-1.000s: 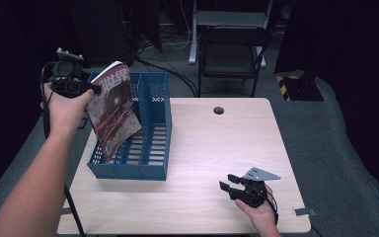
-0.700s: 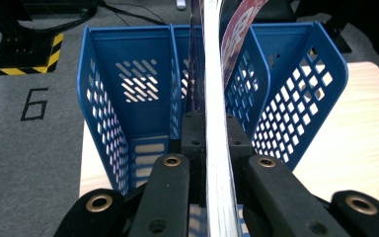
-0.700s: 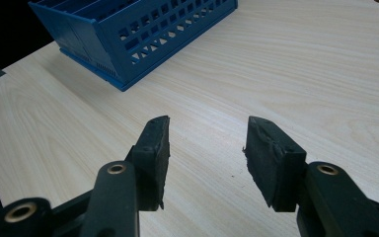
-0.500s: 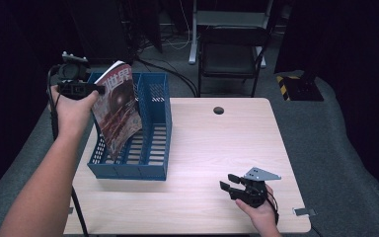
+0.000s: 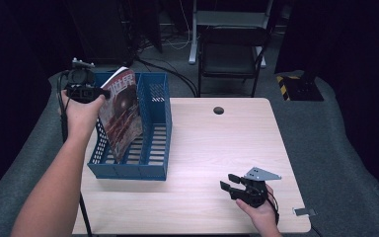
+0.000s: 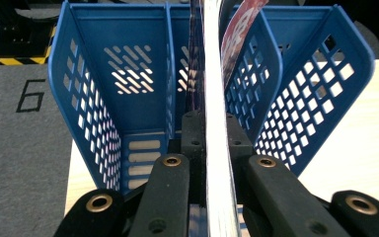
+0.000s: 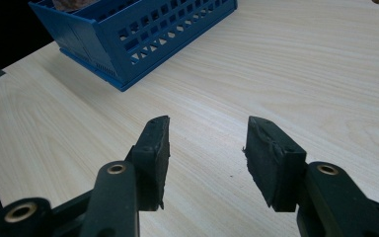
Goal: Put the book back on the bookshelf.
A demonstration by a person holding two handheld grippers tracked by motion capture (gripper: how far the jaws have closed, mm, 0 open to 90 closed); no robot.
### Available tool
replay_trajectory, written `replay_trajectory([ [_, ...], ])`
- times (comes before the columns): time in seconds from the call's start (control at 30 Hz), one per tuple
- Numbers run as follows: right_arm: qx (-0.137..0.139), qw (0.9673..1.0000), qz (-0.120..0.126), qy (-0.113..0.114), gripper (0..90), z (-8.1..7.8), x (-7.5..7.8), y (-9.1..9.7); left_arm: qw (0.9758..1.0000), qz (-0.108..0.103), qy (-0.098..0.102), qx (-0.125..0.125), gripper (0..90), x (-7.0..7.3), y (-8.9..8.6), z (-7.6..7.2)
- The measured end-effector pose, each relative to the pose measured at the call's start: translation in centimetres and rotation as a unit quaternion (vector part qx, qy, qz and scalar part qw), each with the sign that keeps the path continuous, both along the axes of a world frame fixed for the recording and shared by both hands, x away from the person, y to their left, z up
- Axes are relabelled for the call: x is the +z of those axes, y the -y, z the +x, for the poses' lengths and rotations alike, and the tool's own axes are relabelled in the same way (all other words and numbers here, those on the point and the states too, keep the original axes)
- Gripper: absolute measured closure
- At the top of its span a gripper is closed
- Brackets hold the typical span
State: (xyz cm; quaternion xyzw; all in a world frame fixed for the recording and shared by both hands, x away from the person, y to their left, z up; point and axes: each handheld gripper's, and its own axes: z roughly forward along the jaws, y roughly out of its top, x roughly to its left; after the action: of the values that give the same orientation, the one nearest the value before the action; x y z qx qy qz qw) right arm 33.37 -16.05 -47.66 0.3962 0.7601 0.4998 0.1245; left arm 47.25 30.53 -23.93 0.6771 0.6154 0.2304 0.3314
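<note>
A magazine [image 5: 123, 116] with a reddish cover stands tilted in the blue slotted file rack [image 5: 160, 128] on the table's left side. My left gripper [image 5: 106, 93] is shut on the magazine's top corner, above the rack's left wall. In the left gripper view the magazine's white page edge [image 6: 211, 74] runs up from between the jaws of the left gripper [image 6: 209, 123], down into the rack's compartments [image 6: 94, 98]. My right gripper [image 5: 227, 181] rests on the table near its front right, jaws apart. In the right gripper view, bare wood shows between the fingertips of the right gripper [image 7: 206, 143].
The light wooden table [image 5: 217, 143] has a round cable hole [image 5: 218, 110] near its far edge and a small metal clip [image 5: 303, 212] at the front right corner. A black chair [image 5: 232, 44] stands behind the table. A yellow-and-black striped object [image 5: 296, 84] lies on the floor.
My left hand has carried the magazine a little down and to the right, so it sits lower in the rack. The right gripper has not moved.
</note>
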Motion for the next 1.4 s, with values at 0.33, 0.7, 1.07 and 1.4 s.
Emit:
replay_trajectory([
  [0.33,0.001,1.0000,0.000,0.000,51.7,0.0,0.0,0.0,1.0000,-0.008,0.002,0.002,83.7,-1.6,0.3,0.3],
  [0.7,0.001,1.0000,0.000,-0.002,51.7,0.1,-0.1,0.0,1.0000,-0.007,-0.001,-0.004,83.7,-3.6,0.9,0.5],
  [1.07,0.005,1.0000,0.002,-0.002,51.5,0.1,-0.1,-0.1,0.9999,-0.010,-0.003,-0.011,83.4,-4.8,0.9,-0.1],
  [1.4,0.005,1.0000,-0.001,-0.004,51.4,0.0,-0.1,-0.3,0.9994,0.006,-0.018,-0.029,81.7,-5.5,0.3,-1.4],
])
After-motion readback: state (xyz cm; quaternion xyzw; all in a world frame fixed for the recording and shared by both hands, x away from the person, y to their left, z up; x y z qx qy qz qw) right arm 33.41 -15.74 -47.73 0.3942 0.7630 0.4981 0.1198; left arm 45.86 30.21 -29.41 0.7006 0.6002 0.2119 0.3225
